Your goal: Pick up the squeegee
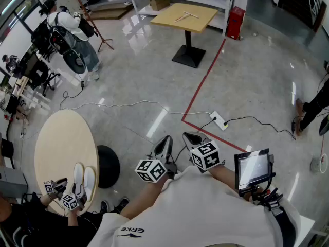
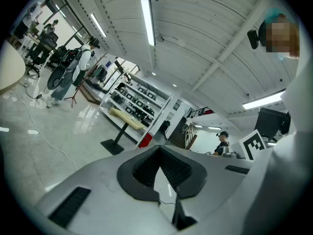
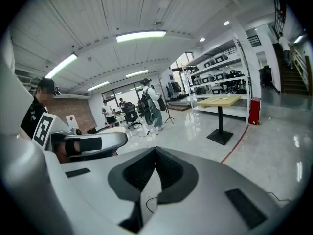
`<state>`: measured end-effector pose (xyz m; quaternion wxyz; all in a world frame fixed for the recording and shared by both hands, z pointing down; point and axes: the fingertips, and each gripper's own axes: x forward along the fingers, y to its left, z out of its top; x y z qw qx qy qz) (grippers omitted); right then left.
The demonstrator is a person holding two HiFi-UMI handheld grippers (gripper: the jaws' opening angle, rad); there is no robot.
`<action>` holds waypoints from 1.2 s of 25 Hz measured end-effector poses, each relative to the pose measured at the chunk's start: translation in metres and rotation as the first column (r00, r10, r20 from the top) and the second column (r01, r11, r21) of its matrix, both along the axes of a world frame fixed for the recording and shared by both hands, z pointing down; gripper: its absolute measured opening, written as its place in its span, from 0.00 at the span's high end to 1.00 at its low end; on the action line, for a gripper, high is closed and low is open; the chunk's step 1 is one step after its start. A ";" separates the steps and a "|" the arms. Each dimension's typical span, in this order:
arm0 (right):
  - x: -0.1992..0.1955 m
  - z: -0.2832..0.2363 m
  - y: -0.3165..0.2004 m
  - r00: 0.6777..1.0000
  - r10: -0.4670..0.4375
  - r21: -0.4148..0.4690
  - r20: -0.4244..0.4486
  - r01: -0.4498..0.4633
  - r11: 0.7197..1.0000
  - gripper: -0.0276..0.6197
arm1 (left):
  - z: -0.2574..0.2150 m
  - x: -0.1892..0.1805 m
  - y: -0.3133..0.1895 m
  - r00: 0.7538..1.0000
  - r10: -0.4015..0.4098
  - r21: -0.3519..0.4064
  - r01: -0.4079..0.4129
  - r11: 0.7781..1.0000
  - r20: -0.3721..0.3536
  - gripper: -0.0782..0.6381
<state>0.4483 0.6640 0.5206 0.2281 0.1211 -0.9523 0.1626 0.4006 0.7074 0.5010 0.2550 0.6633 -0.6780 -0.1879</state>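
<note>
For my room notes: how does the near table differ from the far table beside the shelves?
The near table has a round, pale top; the far table has a square, yellower one. Another person's tongs rest on the near table; a thin T-shaped thing lies on the far table. Both have light tops.

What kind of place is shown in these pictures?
Probably a lab or workshop hall: a polished floor marked with red tape, shelving stocked with equipment, and a power strip trailing cables.
</note>
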 end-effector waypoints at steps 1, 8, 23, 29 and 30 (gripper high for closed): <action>-0.001 0.001 0.001 1.000 -0.001 0.000 0.000 0.001 1.000 0.95 | 0.001 -0.001 0.000 1.000 0.001 0.002 -0.001 1.000 0.001 0.88; -0.005 0.005 0.005 1.000 -0.011 -0.001 -0.007 0.011 1.000 0.95 | 0.005 -0.006 0.004 1.000 -0.005 0.003 0.005 1.000 0.000 0.88; -0.046 0.000 0.025 0.998 -0.066 -0.019 0.004 0.066 0.998 0.95 | 0.003 -0.050 0.027 0.996 -0.087 0.009 0.087 0.996 -0.018 0.88; -0.097 0.000 0.048 0.989 -0.147 -0.014 0.006 0.147 0.989 0.95 | 0.008 -0.094 0.053 0.986 -0.163 -0.002 0.163 0.987 -0.024 0.88; -0.103 0.001 0.051 0.988 -0.157 -0.016 0.006 0.157 0.987 0.95 | 0.009 -0.099 0.057 0.985 -0.172 -0.004 0.172 0.985 -0.025 0.88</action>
